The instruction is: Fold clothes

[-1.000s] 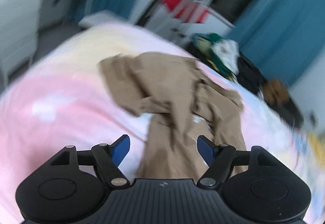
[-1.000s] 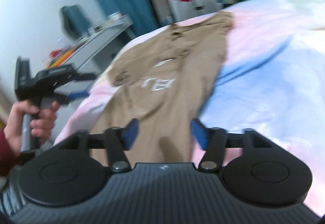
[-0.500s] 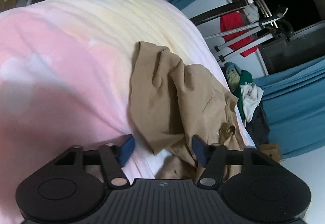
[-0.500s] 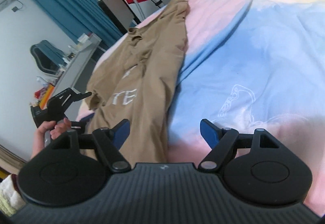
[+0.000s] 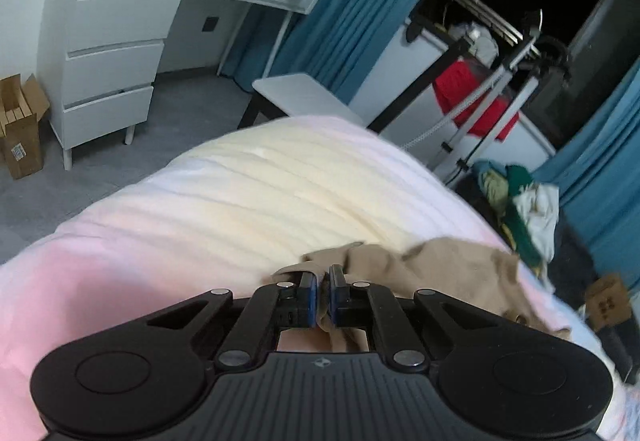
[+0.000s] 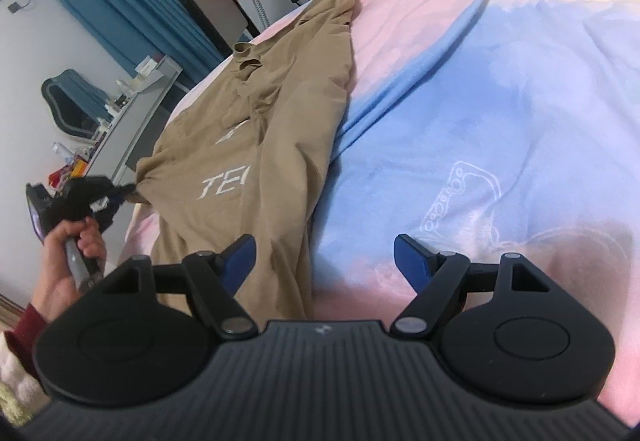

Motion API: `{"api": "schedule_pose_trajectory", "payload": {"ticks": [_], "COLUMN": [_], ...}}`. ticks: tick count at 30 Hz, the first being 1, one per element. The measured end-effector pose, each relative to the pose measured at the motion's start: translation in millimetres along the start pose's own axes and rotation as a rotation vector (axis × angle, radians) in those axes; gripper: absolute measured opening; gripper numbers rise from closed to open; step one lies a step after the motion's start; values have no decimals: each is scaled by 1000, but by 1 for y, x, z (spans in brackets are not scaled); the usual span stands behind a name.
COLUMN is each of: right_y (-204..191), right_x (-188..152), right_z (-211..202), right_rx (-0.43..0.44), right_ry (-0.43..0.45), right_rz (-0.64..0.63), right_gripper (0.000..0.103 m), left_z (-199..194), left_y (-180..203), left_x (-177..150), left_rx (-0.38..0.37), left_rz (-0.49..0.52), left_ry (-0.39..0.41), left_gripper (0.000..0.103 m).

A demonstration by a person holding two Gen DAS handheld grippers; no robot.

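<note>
1. My left gripper (image 5: 323, 295) had its blue pads pressed together on a pinch of the tan T-shirt (image 6: 260, 145), at the sleeve edge on the side nearest the white desk (image 5: 120, 13).
2. My right gripper (image 6: 324, 261) hung with its fingers spread wide and nothing between them, the left fingertip (image 6: 240, 255) over the shirt's lower hem and the right one over bare bedding.
3. The shirt lay lengthwise on the pastel bedspread (image 6: 500, 101), collar toward the far edge, white lettering up, the body rumpled and partly doubled over along its middle.
4. Beyond the bed stood blue curtains (image 5: 340, 21), a drying rack with a red garment (image 5: 472, 101), and a heap of other clothes (image 5: 520, 201).
5. Risk, as I judged it: the left pinch looked shallow, so a hard pull might have let the sleeve slip free, or dragged the whole shirt toward the bed's edge with the hem unheld.
</note>
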State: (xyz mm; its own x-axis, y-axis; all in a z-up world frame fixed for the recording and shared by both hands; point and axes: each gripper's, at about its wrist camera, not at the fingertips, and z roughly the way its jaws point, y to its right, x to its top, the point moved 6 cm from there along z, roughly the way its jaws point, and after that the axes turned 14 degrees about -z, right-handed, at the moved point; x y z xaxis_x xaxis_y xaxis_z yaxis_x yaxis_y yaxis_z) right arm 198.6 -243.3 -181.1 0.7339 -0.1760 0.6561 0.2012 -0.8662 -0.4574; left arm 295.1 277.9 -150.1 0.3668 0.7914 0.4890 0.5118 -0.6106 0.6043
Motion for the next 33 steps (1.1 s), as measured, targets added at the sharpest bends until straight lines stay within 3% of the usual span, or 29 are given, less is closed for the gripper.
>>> {"api": "schedule_pose_trajectory", "payload": {"ticks": [3,4,5,7,8,11,14,23,24,27,28,29,30,32,33], "right_y": [1,0,0,0,-1,-1,-3,2,2,2,2,2,1,-1,-1], "right_x": [0,0,0,0,-1,-1,-2,-5,-4,-1,0,1,1,1,1], "right_z": [-1,-1,-2,-3,-3,-4,-4,4,5,9,10,12,12,13,13], "right_rx": [-5,-6,-7,0,4,20,39,39,37,45,48,51,51,45,43], "right_ry": [-1,-1,-2,-3,-4,-7,-13,-12,-8,-2,0,2,2,0,0], "right_rz": [6,5,4,8,11,21,26,57,55,58,59,61,58,49,48], "right_gripper": [78,78,78,78,78,78,78,78,78,79,79,79,79,79,79], "left_z": [-4,-6,-10,-18,-22,-30,-14,44,47,54,56,58,56,51,47], "left_y": [-11,-14,-17,-24,-28,-29,-20,-6,-2,13,20,27,38,62,73], "left_x": [-1,0,-2,-8,-11,-36,-47,-17,-14,-6,-5,-6,-10,-19,-22], "left_rx": [19,18,16,12,11,-104,-138,-160,-149,-103,-95,-83,-58,-3,11], "left_rz": [-67,-94,-127,-195,-229,-367,-401,-362,-332,-209,-168,-101,-9,183,234], "left_ry": [-48,-60,-87,-145,-174,-312,-326,-73,-50,31,56,73,97,147,171], "left_gripper": [10,18,36,62,65,72,72,66,65,51,42,21,15,12,11]}}
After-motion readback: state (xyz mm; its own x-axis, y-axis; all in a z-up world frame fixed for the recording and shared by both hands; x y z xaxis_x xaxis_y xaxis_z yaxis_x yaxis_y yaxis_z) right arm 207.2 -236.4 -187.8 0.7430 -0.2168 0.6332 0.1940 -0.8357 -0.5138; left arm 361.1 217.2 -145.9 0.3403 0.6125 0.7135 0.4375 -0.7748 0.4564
